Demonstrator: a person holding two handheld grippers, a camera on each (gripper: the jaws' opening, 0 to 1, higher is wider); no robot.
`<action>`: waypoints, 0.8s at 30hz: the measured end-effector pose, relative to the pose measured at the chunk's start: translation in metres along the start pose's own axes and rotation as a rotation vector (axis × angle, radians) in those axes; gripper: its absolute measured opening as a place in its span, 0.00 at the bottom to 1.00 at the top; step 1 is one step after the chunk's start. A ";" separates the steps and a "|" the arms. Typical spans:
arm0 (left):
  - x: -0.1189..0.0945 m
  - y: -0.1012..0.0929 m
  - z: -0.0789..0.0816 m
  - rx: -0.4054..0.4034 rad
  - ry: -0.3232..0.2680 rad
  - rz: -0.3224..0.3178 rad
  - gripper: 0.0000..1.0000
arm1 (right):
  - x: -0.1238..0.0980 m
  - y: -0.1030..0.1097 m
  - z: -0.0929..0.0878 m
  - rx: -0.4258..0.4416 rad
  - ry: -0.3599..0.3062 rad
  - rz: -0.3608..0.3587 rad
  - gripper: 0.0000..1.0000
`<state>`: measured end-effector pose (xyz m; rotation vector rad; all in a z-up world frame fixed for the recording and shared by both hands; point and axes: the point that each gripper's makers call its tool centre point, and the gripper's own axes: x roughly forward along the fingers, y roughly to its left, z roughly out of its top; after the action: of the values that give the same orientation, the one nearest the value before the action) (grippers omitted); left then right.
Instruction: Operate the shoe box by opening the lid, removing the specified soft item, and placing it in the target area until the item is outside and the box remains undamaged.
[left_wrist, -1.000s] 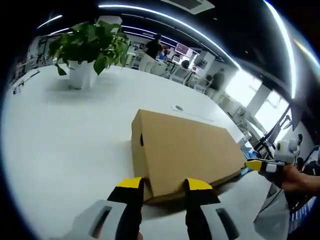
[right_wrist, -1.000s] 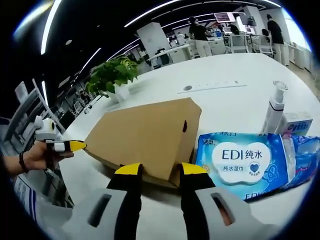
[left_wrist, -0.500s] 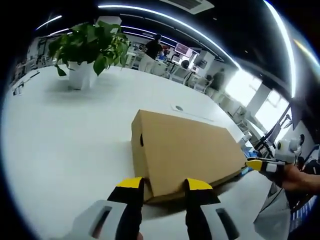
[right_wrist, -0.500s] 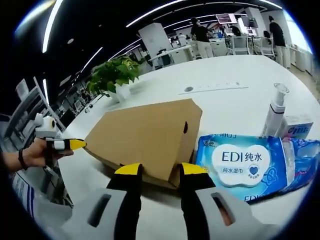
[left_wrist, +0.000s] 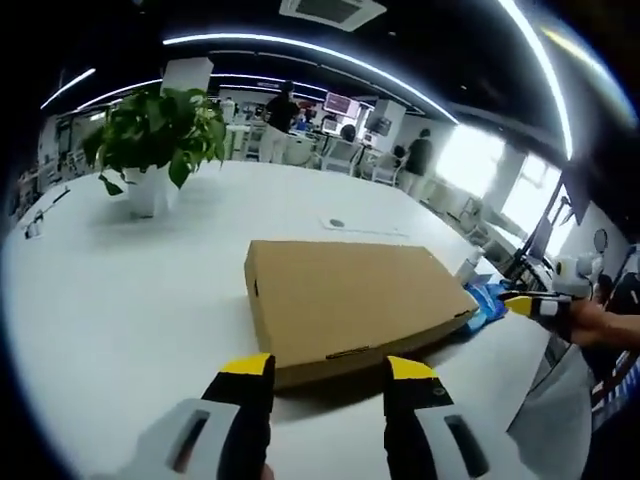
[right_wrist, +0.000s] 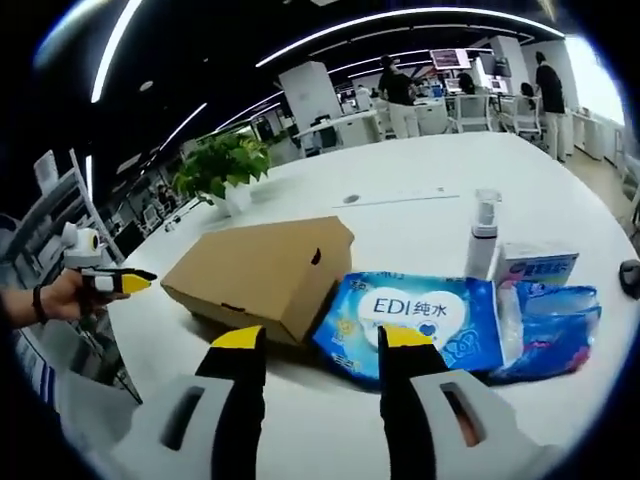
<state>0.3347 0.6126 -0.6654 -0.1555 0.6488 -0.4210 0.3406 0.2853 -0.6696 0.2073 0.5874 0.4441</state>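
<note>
Left gripper view centre: closed cardboard shoe box (left_wrist: 350, 305) on white table (left_wrist: 120, 290), lid still down, nothing removed, left gripper (left_wrist: 328, 375) and right gripper (right_wrist: 322, 345) both spread and empty, all steps apparently ahead.

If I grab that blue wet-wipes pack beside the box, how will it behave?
The wet-wipes pack looks like a soft film pouch, so it will probably sag and dent rather than stay stiff. Its glossy wrapper may slip between the jaws. It lies flat, so rolling seems unlikely.

Wipes pack (right_wrist: 418, 322) reads "EDI 纯水" on its white heart label. Smaller print below it is too blurry. Nothing else legible.
</note>
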 end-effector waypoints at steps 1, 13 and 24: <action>-0.003 -0.008 -0.002 0.016 0.000 -0.007 0.47 | -0.011 -0.006 -0.001 0.000 -0.005 -0.008 0.45; -0.022 -0.054 -0.028 0.062 0.016 -0.010 0.57 | -0.096 -0.059 -0.022 -0.009 -0.037 -0.103 0.57; -0.021 -0.076 -0.047 0.046 0.040 0.003 0.61 | -0.125 -0.066 -0.043 0.013 -0.038 -0.112 0.67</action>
<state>0.2654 0.5521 -0.6705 -0.1025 0.6776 -0.4370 0.2458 0.1726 -0.6643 0.1935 0.5616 0.3274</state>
